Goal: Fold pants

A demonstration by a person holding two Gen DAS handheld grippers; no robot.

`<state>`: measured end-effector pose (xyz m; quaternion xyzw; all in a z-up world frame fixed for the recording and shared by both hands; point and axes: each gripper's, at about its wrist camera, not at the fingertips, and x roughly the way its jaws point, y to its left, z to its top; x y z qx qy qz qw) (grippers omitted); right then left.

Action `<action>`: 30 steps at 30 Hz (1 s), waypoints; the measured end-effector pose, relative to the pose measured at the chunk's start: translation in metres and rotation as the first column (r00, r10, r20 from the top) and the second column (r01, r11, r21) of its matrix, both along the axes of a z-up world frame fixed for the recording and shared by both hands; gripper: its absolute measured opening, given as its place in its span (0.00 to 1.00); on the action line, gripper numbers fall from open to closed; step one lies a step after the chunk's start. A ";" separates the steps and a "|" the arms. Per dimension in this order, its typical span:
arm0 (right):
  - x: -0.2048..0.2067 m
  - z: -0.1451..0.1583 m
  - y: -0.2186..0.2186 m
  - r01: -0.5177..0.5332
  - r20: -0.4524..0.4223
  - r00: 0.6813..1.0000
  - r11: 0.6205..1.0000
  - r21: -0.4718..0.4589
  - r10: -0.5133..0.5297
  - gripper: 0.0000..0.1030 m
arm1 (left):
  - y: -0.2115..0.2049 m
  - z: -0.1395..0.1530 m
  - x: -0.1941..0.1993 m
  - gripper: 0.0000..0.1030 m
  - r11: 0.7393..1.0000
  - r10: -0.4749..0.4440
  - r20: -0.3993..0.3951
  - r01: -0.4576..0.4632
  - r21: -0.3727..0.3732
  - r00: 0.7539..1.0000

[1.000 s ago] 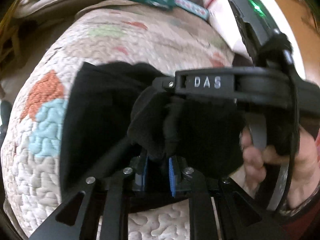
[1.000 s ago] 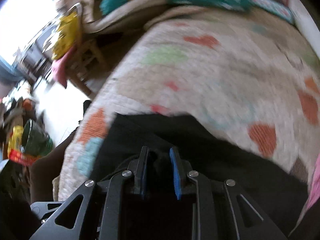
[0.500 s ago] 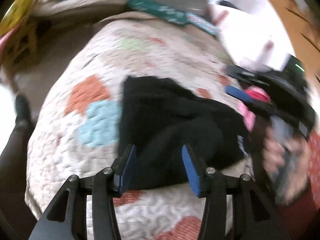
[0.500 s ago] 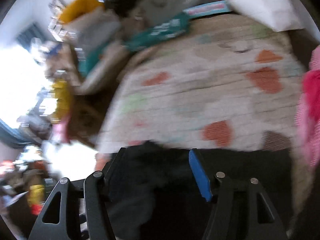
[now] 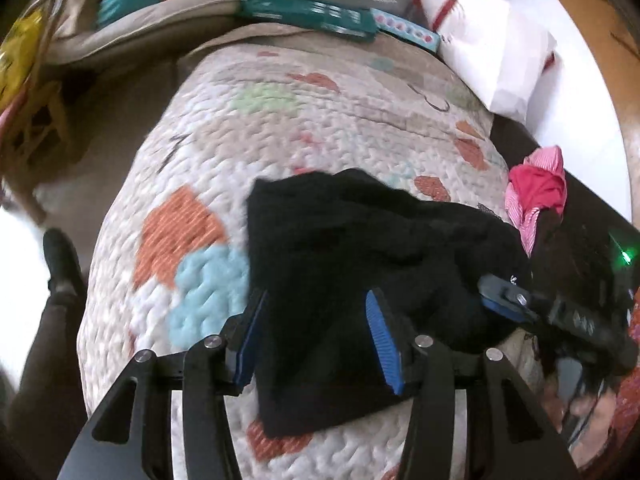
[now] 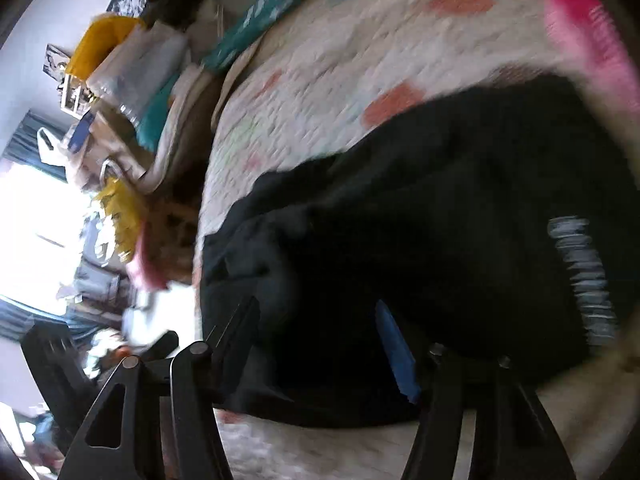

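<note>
Pants (image 5: 352, 248) bunched crosswise on quilt (image 5: 224, 128)

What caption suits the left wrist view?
Open left tongs hover over black pants lying on a patchwork quilt.

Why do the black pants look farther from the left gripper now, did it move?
Yes. The left gripper pulled back from the black pants, its jaws just opened; more of the quilt shows.

quilted bed (image 5: 280, 128), bright window (image 6: 36, 216), clutter
</note>
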<state>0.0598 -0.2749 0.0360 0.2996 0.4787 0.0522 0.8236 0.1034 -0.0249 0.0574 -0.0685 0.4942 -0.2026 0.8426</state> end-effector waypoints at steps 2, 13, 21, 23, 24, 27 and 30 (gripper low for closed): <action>-0.012 0.010 -0.013 0.046 0.038 0.998 0.996 -0.071 -0.043 0.64 | -0.018 0.005 0.012 0.48 1.000 -0.025 -0.001 0.025 0.005 1.000; -0.026 0.000 -0.050 0.230 0.068 0.972 0.971 -0.063 -0.226 0.64 | -0.094 0.007 0.037 0.48 0.989 -0.137 0.007 0.137 0.050 0.991; -0.025 -0.007 -0.063 0.289 0.059 0.956 0.957 -0.026 -0.287 0.64 | -0.130 -0.001 0.066 0.48 0.983 -0.184 -0.026 0.184 0.025 0.983; -0.024 -0.005 -0.059 0.282 0.072 0.958 0.958 -0.055 -0.277 0.64 | -0.132 0.002 0.066 0.48 0.981 -0.190 -0.012 0.190 0.024 0.982; -0.023 -0.003 -0.057 0.279 0.077 0.959 0.958 -0.065 -0.274 0.64 | -0.132 0.004 0.066 0.48 0.981 -0.191 -0.005 0.192 0.024 0.981; -0.024 0.001 -0.054 0.282 0.102 0.957 0.954 -0.103 -0.272 0.64 | -0.130 0.009 0.065 0.48 0.981 -0.193 -0.005 0.193 0.037 0.981; -0.032 0.007 -0.050 0.289 0.130 0.953 0.946 -0.144 -0.272 0.64 | -0.128 0.021 0.065 0.48 0.976 -0.216 0.010 0.215 0.042 0.976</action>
